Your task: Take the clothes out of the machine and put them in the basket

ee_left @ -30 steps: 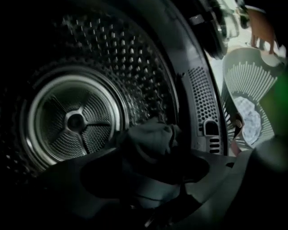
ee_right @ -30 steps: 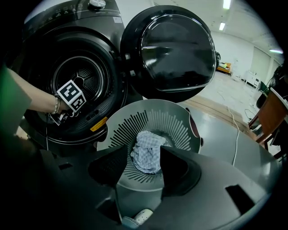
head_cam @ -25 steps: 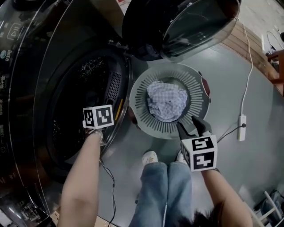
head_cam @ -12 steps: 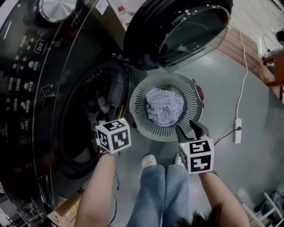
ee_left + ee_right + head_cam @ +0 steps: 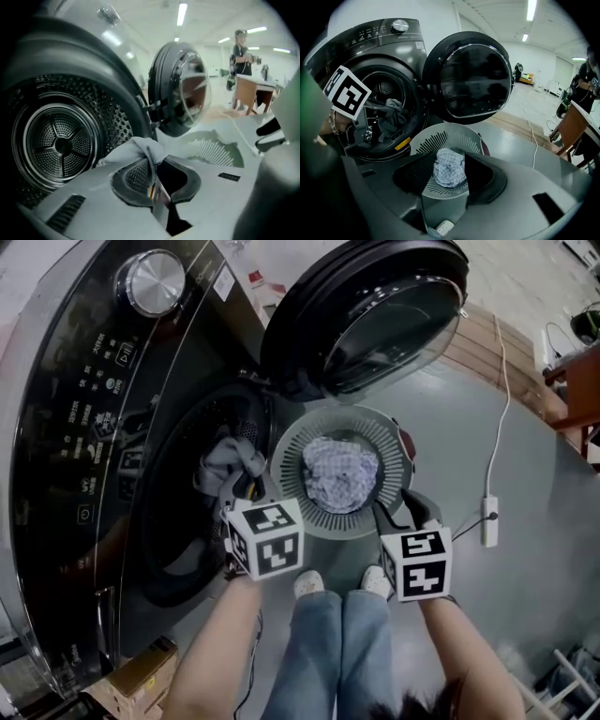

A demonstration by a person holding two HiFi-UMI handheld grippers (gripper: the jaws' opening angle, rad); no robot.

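While the left claw (image 5: 152, 171) was clamped shut on a bunched grey garment (image 5: 136, 151), that cloth hung off the jaw tips at the mouth of the drum (image 5: 56, 143), not in the basket (image 5: 291, 442). In the head view it sat just left of the basket rim, in front of the washer's (image 5: 84, 418) opening. The right claw (image 5: 449, 161) had its jaws apart with nothing between the pads, held above the near edge of the basket and pointing down at it. The round slotted basket stood on the grey floor (image 5: 525, 615), right beside the washer and below the open door (image 5: 375, 320). A crumpled checked cloth (image 5: 339, 472) lay in the middle of the basket. The person's shoes (image 5: 309, 583) were just short of the basket, between the two arms. A white power strip (image 5: 488, 521) lay on the floor to the right, its cord running off toward the top of the view.
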